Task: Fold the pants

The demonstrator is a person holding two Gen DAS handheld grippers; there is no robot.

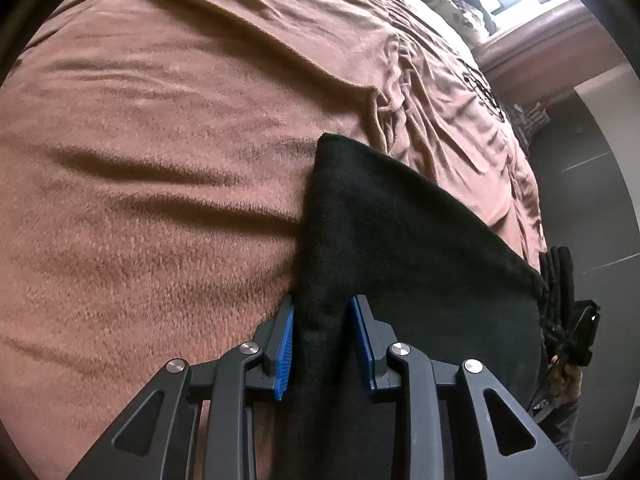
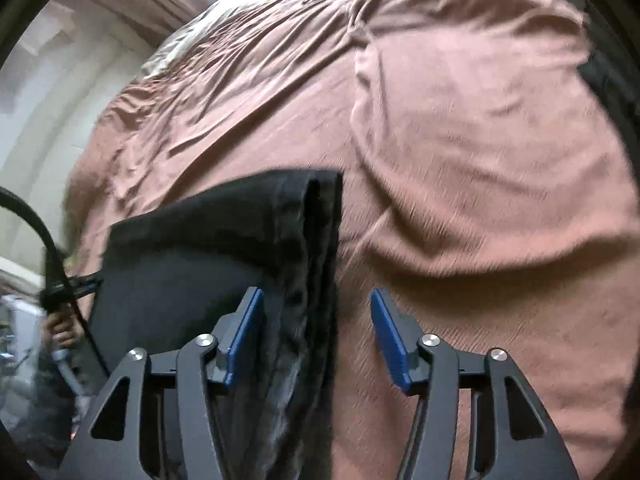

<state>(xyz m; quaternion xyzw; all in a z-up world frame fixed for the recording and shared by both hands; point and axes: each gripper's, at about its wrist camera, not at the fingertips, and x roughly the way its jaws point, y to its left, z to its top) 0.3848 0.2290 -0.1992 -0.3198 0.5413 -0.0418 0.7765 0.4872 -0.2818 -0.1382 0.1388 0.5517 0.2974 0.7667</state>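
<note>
- Your left gripper (image 1: 322,344) pinches a fold of the black pants (image 1: 400,240) between its blue pads.
- Your right gripper (image 2: 318,336) is spread wide; the pants' hem lies between its pads, unclamped.
- The pants lie on the brown blanket (image 1: 160,160).

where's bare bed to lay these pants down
Free: the wide brown blanket left of the black pants, and the smooth stretch to their right in the right wrist view. Crowded: the wrinkled bedding toward the window.
</note>
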